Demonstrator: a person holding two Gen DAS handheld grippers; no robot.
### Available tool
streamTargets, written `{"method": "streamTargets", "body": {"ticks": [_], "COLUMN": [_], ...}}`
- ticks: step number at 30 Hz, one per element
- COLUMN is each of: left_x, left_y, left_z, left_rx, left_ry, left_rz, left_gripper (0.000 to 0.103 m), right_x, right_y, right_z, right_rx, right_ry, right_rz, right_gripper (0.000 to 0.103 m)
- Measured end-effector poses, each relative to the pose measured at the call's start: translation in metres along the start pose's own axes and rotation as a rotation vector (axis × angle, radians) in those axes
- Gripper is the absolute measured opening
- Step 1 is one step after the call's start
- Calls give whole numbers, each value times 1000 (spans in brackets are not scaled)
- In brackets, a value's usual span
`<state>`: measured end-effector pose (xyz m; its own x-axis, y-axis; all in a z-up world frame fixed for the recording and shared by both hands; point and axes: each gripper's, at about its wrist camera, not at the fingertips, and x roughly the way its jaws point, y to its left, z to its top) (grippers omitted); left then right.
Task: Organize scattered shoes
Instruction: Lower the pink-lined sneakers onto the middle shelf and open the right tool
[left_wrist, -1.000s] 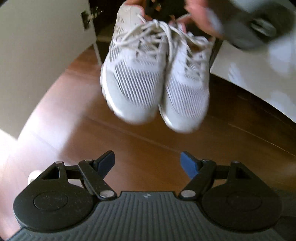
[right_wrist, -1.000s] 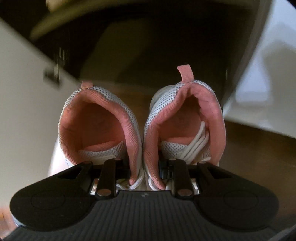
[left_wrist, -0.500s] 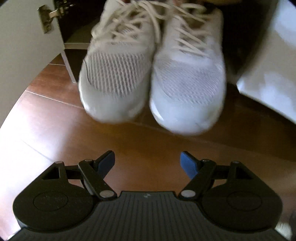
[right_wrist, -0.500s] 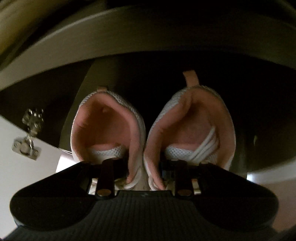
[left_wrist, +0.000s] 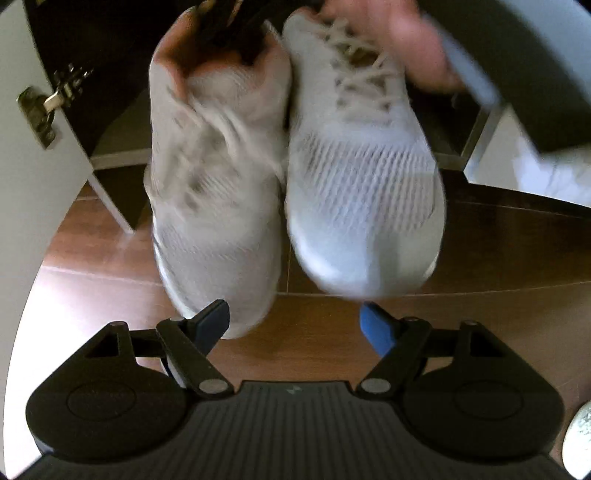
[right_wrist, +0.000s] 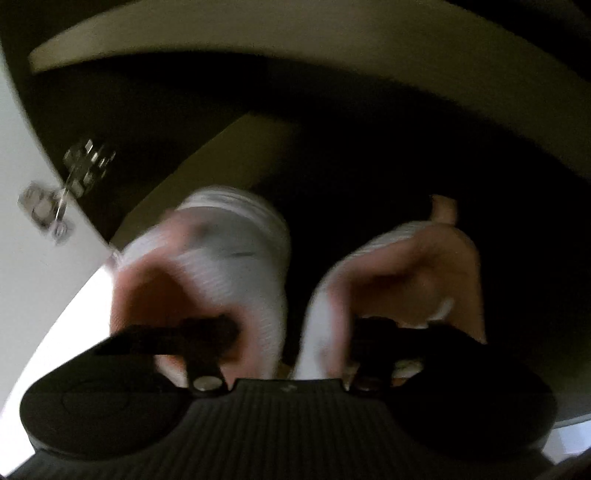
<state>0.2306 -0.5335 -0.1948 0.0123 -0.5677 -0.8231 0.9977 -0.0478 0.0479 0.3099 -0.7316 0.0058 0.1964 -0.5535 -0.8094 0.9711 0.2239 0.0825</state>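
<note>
hinge hardware of bright metal (left_wrist: 38, 110) on a white cabinet door (left_wrist: 22, 177) marks the far left of the left wrist view, the door swung wide, probably so the dark cabinet interior (left_wrist: 110, 74) can take footwear. next comes the pair of pale grey mesh sneakers with white laces and salmon-pink lining (left_wrist: 288, 177), carried side by side with toes hanging down over the reddish-brown wooden floor (left_wrist: 92, 280), right at the cabinet mouth; pairing them in one grip lets both travel together and land aligned. the left gripper (left_wrist: 295, 325), blue-padded fingers (left_wrist: 376, 328) spread wide with nothing between them, waits just below the toes, likely ready to steady or nudge the pair. further right, the person's hand (left_wrist: 413, 48) shows blurred at the collars. in the right wrist view, left to right, the same hinge (right_wrist: 51, 206) and door edge, then the left sneaker's (right_wrist: 221, 258) pink opening, then the right sneaker (right_wrist: 406, 273) with its heel tab up. the right gripper (right_wrist: 288, 339) has one finger down inside each shoe, jaws closing on the two inner collar walls pressed between them, though blur makes the exact contact hard to judge. knit uppers look soft and breathable, soles pale, laces loosely tied.
</note>
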Motion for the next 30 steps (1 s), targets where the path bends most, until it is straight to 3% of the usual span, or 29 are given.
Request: {"method": "streamTargets", "body": {"ticks": [5, 9, 13, 15, 16, 18, 22, 26, 28, 29, 30], "left_x": [1, -15, 12, 28, 34, 41, 34, 23, 21, 19, 18], "left_y": [-7, 8, 14, 5, -1, -5, 1, 3, 7, 10, 12], "left_z": [-5, -22, -35, -30, -26, -18, -3, 6, 13, 15, 17], "left_rx": [46, -65, -89, -7, 25, 49, -74, -54, -48, -43, -33], "left_ry": [18, 11, 102, 87, 70, 36, -10, -20, -13, -14, -16], "left_rz": [-8, 10, 41, 35, 35, 36, -4, -19, -24, -21, -19], "left_gripper": [82, 84, 84, 84, 84, 84, 83, 83, 83, 83, 83], "right_x": [3, -5, 5, 10, 7, 9, 12, 8, 0, -4, -9], "right_y": [-5, 0, 5, 7, 10, 8, 4, 3, 7, 9, 14], "right_z": [0, 0, -10, -16, -34, -32, -26, -22, -24, -26, -31], "right_rx": [-5, -81, -78, -67, -71, -75, -108, -153, -193, -219, -270], "right_ry": [-57, -131, -158, -172, -178, -185, -192, -183, -224, -252, -307], "right_rz": [-2, -8, -27, -50, -60, -73, -87, -91, -160, -193, -231], "right_gripper": [26, 26, 25, 25, 25, 25, 28, 40, 49, 73, 87]}}
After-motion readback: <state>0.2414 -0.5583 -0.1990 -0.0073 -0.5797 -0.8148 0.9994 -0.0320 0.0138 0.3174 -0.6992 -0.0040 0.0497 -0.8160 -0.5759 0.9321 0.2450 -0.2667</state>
